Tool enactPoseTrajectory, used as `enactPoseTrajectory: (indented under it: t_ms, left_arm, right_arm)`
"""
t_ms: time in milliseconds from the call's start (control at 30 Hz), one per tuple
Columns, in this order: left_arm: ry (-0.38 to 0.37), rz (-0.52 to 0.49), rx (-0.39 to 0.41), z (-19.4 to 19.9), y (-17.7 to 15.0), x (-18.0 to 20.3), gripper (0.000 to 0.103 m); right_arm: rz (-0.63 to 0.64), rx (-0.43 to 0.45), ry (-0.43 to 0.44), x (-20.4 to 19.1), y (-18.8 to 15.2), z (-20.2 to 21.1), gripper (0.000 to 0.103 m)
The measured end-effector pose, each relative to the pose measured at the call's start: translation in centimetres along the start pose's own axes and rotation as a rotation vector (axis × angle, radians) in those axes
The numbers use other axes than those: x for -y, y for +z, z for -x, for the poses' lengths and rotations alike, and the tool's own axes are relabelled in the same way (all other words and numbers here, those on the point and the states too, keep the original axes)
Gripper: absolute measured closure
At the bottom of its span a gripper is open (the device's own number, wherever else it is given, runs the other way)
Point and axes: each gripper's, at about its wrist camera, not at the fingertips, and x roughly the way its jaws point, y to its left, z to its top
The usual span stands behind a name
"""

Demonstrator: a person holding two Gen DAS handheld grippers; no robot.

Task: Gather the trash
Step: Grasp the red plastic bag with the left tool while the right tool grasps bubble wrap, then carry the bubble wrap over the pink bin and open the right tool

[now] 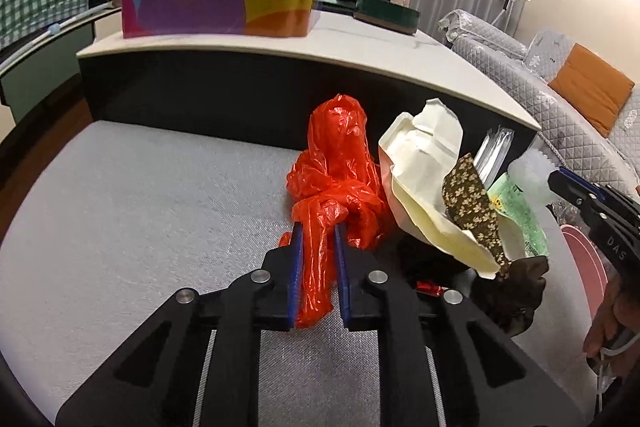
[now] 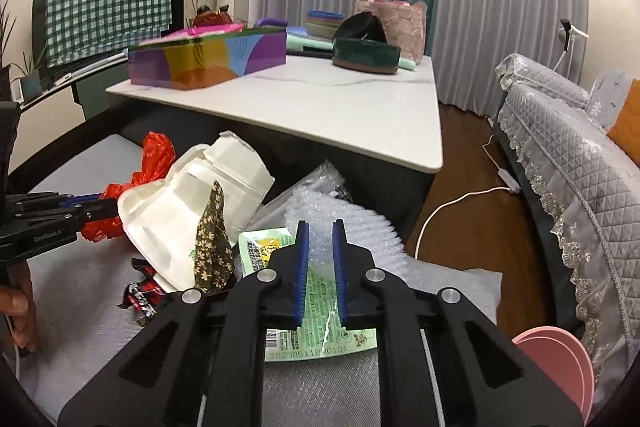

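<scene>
A pile of trash lies on a grey mat. My left gripper [image 1: 317, 227] is shut on a crumpled red plastic bag [image 1: 336, 163], whose tail hangs between the blue pads. Right of it lie a cream paper bag [image 1: 424, 183], a brown floral wrapper [image 1: 474, 203] and a green packet [image 1: 516, 203]. My right gripper [image 2: 321, 225] is shut on a sheet of bubble wrap [image 2: 356, 223], above the green packet [image 2: 320, 319]. The right gripper also shows at the right edge of the left wrist view [image 1: 556, 177], the left one at the left edge of the right wrist view [image 2: 114, 207].
A white-topped table [image 2: 320, 115] with a colourful box [image 1: 216, 7] and a green dish [image 2: 366, 55] stands behind the pile. A grey quilted sofa [image 2: 568, 163] is on the right. A pink round thing [image 2: 556, 363] sits at the lower right. A white cable [image 2: 452, 203] lies on the floor.
</scene>
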Motion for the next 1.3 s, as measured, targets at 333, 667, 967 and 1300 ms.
enactPoseTrajectory:
  t_ms: [333, 667, 967, 1300]
  left_arm:
    - [0.031, -0.008, 0.061, 3.5, 0.2, -0.5, 0.090]
    - [0.010, -0.008, 0.126, 7.9, 0.4, -0.3, 0.090]
    - [-0.023, -0.042, 0.156, 10.7, -0.3, 1.1, 0.090]
    - [-0.073, -0.077, 0.174, 12.9, -1.4, 3.0, 0.090]
  right_arm:
    - [-0.026, 0.058, -0.016, 0.3, 0.5, 5.0, 0.091]
    - [-0.067, 0.106, -0.035, 0.9, 1.1, 11.1, 0.091]
    - [-0.105, 0.124, -0.046, 1.7, 0.4, 15.8, 0.091]
    - [-0.135, 0.136, -0.093, 2.7, -1.9, 17.8, 0.091]
